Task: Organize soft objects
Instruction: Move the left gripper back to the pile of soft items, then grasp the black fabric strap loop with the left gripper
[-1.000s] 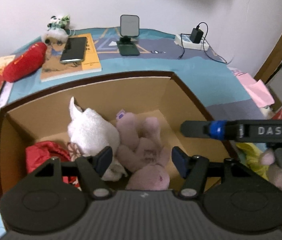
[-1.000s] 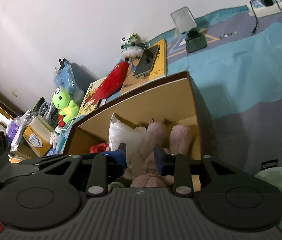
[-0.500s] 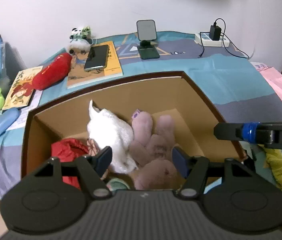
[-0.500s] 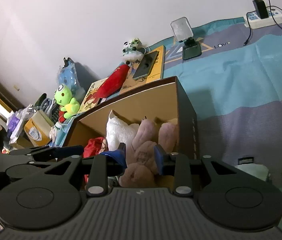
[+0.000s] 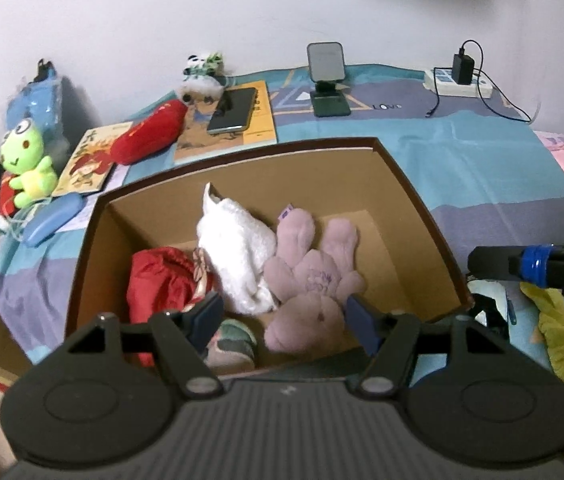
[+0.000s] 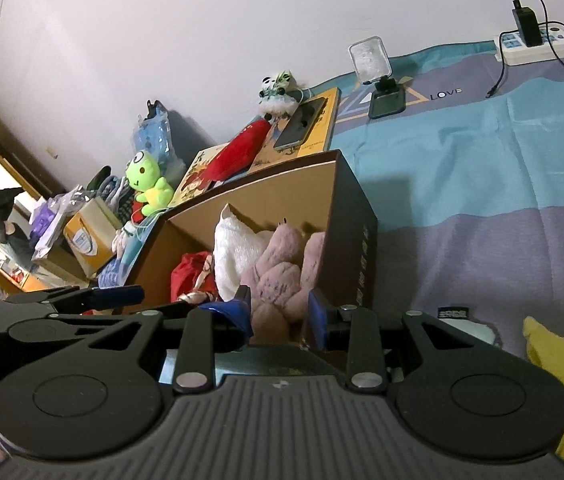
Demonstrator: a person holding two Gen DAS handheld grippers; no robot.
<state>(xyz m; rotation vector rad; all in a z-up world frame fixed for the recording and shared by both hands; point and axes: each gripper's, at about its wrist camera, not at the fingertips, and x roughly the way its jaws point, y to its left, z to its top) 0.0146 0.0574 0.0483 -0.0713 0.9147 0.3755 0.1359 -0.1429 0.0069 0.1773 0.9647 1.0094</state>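
The left tool [image 5: 284, 314] hangs over the near edge of the box [image 5: 414, 200] with its jaws wide and nothing between the pads; the pink plush [image 5: 310, 280] lies below them, not gripped. The right tool [image 6: 279, 314] stands at a narrow gap near the box's near corner, and nothing is seen pinched between its blue pads, the pink plush only showing behind the gap. In the left wrist view one finger of the right tool reaches in from the right edge, just beyond the box's right wall. The box sits on a bed [image 5: 482, 168] with a blue and purple cover. Inside it the pink plush lies to the right, a white plush [image 5: 237, 252] leans against its left side, and a red cloth [image 5: 161, 280] is bunched at the left; a greenish soft thing [image 5: 233, 342] shows at the near wall, partly hidden by the tool. A yellow cloth [image 5: 562, 332] lies on the bed right of the box. Behind the box are a red plush [image 5: 149, 134], a phone [image 5: 233, 110] on a book [image 5: 257, 132], a small panda [image 5: 201, 68] and a phone stand [image 5: 326, 80]; a green frog [image 5: 25, 164] sits far left.
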